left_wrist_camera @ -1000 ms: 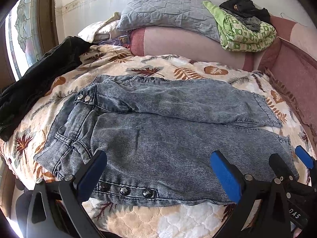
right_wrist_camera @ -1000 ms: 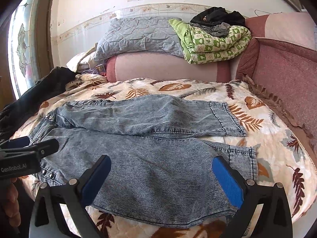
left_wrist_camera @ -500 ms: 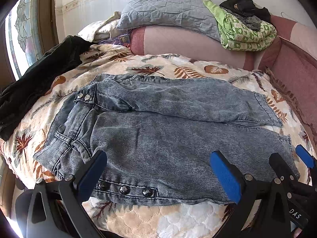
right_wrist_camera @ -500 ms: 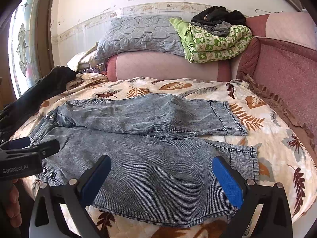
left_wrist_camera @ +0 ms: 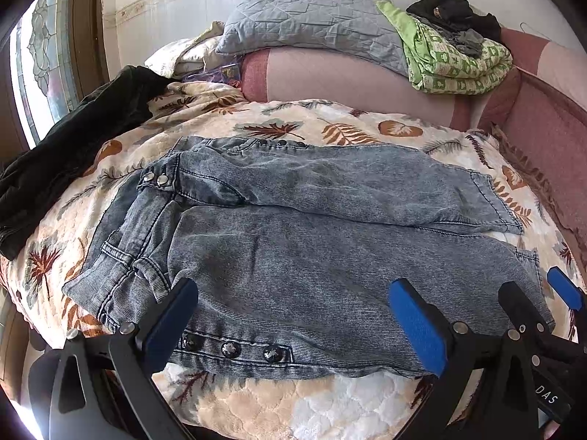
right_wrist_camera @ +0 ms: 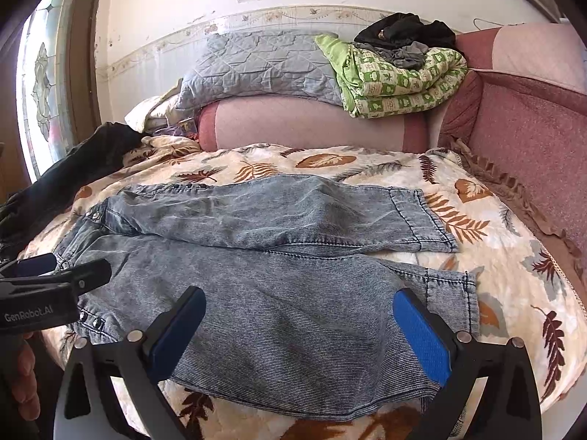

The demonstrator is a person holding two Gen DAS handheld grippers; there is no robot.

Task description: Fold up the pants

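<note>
Grey-blue denim pants (left_wrist_camera: 293,227) lie flat on the leaf-print bedspread (left_wrist_camera: 330,124), waist to the left, both legs running right, side by side. They also show in the right wrist view (right_wrist_camera: 279,256). My left gripper (left_wrist_camera: 293,315) is open and empty, hovering over the near leg by the row of snap buttons (left_wrist_camera: 229,348). My right gripper (right_wrist_camera: 297,322) is open and empty over the near leg, close to its hem (right_wrist_camera: 451,293). The right gripper's fingers also show at the right edge of the left wrist view (left_wrist_camera: 543,311).
A dark garment (left_wrist_camera: 73,146) lies along the bed's left side by the window. A grey quilted pillow (left_wrist_camera: 312,29), a green blanket (left_wrist_camera: 455,62) with dark clothes on top, and a pink padded backrest (right_wrist_camera: 532,139) border the bed at the back and right.
Both grippers have drifted very slightly; the view of the pants has shifted a little. The pants have not moved and both grippers stay open.
</note>
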